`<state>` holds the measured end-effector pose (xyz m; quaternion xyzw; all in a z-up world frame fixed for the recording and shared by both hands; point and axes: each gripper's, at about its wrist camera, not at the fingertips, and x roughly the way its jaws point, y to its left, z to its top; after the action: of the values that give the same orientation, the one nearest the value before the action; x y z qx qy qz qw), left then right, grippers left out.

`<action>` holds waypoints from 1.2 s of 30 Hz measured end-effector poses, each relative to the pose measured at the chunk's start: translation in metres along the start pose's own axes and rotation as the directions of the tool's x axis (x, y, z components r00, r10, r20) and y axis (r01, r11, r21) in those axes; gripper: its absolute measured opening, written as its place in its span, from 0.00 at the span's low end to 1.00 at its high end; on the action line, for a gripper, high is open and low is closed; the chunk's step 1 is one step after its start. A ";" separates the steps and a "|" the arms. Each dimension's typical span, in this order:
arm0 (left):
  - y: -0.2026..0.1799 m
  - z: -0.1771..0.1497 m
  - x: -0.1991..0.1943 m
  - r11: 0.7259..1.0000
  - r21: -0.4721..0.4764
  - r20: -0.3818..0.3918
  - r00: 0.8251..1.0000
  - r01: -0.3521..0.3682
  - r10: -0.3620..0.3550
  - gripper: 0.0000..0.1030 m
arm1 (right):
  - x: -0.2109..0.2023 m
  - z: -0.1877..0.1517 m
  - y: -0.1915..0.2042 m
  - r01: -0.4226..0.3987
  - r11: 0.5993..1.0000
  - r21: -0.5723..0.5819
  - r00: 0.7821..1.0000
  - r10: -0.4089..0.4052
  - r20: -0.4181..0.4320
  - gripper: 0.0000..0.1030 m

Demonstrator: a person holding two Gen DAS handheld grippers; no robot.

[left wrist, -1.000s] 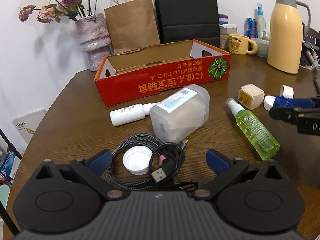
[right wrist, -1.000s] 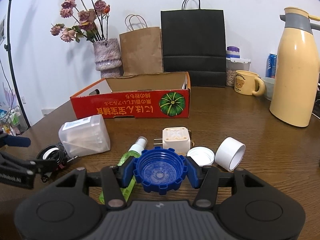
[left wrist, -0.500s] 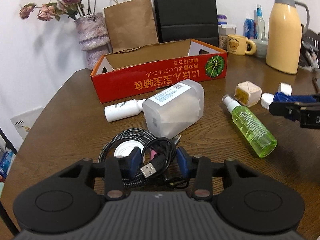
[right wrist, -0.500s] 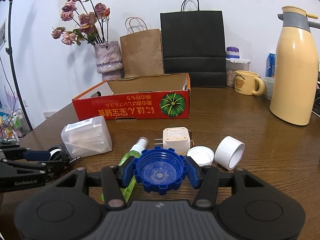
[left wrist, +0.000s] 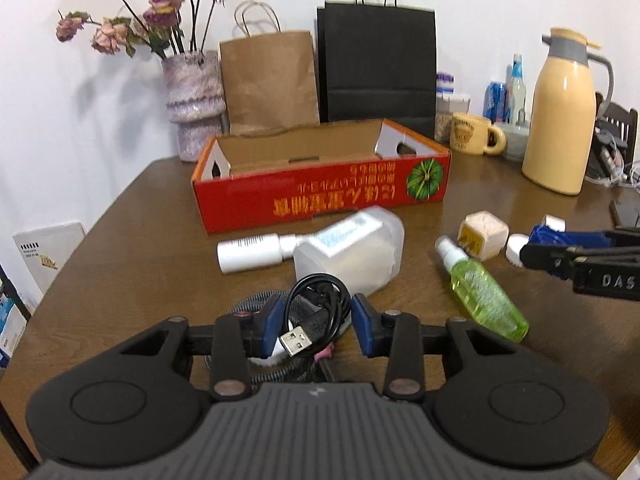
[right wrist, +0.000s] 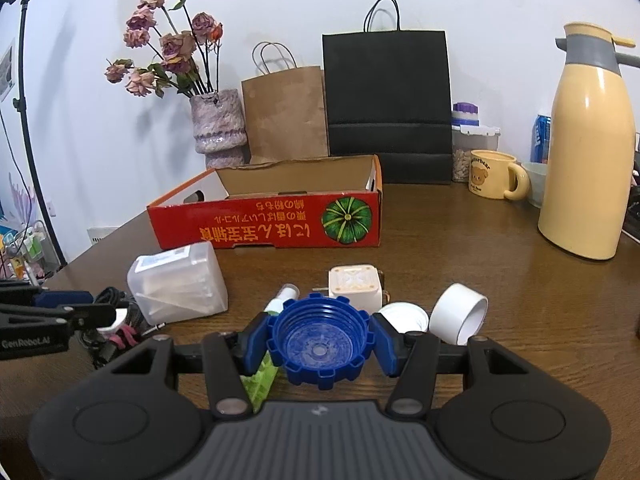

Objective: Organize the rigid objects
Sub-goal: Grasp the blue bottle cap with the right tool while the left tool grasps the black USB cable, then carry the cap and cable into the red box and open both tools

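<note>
My left gripper (left wrist: 316,330) is shut on a coiled black USB cable (left wrist: 316,308), lifted a little off the brown table (left wrist: 140,248); a braided grey cable (left wrist: 256,304) lies under it. My right gripper (right wrist: 318,346) is shut on a blue ribbed cap (right wrist: 318,344), held above a green spray bottle (left wrist: 482,292). The open red cardboard box (left wrist: 320,196) stands behind. In front of it lie a translucent plastic container (left wrist: 352,256), a white bottle (left wrist: 248,252) and a cream plug adapter (right wrist: 354,288).
A white lid (right wrist: 402,316) and a white tape roll (right wrist: 458,314) lie right of the adapter. At the back stand a vase (left wrist: 194,100), two paper bags (left wrist: 376,64), a yellow mug (right wrist: 494,180) and a tall yellow thermos (right wrist: 588,152).
My left gripper went from wide open to shut on the black USB cable and lifted it slightly. My right gripper kept still with the blue cap.
</note>
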<state>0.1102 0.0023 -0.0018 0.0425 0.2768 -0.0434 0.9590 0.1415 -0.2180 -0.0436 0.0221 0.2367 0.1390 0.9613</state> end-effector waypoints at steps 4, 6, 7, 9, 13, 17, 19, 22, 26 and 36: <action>0.004 0.014 -0.007 1.000 -0.017 0.042 0.999 0.001 0.000 0.37 | -0.002 0.010 0.004 -0.006 1.000 -0.005 1.000 0.006 0.025 0.51; 0.006 0.024 -0.009 1.000 -0.026 0.062 0.998 -0.002 0.004 0.37 | -0.002 0.017 0.007 -0.015 1.000 -0.004 0.999 0.015 0.041 0.51; 0.008 0.029 -0.009 0.999 -0.031 0.072 0.997 -0.005 0.007 0.37 | -0.002 0.021 0.008 -0.017 1.000 -0.005 0.999 0.017 0.050 0.51; 0.010 0.038 -0.009 0.999 -0.043 0.088 0.996 -0.011 0.015 0.37 | -0.002 0.030 0.012 -0.018 1.000 -0.010 0.997 0.019 0.070 0.51; 0.016 0.058 -0.008 0.997 -0.076 0.125 0.992 -0.020 0.029 0.37 | 0.000 0.051 0.017 -0.034 0.999 -0.009 0.994 0.035 0.105 0.51; 0.017 0.077 -0.004 0.997 -0.076 0.156 0.987 -0.018 0.030 0.37 | 0.006 0.072 0.024 -0.037 0.999 -0.020 0.990 0.039 0.138 0.51; 0.018 0.086 -0.001 0.996 -0.083 0.164 0.986 -0.017 0.030 0.37 | 0.010 0.083 0.027 -0.039 0.999 -0.019 0.987 0.042 0.152 0.51; 0.023 0.102 0.008 0.995 -0.104 0.168 0.985 -0.014 0.031 0.37 | 0.019 0.098 0.030 -0.043 0.999 -0.017 0.985 0.045 0.166 0.51; 0.031 0.123 0.021 0.991 -0.132 0.179 0.983 -0.019 0.043 0.37 | 0.032 0.117 0.035 -0.045 0.999 -0.016 0.983 0.047 0.175 0.51; 0.047 0.167 0.065 0.983 -0.180 0.178 0.981 -0.042 0.074 0.36 | 0.089 0.161 0.042 -0.045 0.999 0.015 0.985 0.042 0.168 0.51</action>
<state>0.2576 0.0269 0.1070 -0.0380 0.1885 0.0055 0.9813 0.2808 -0.1494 0.0638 0.0479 0.1559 0.1555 0.9743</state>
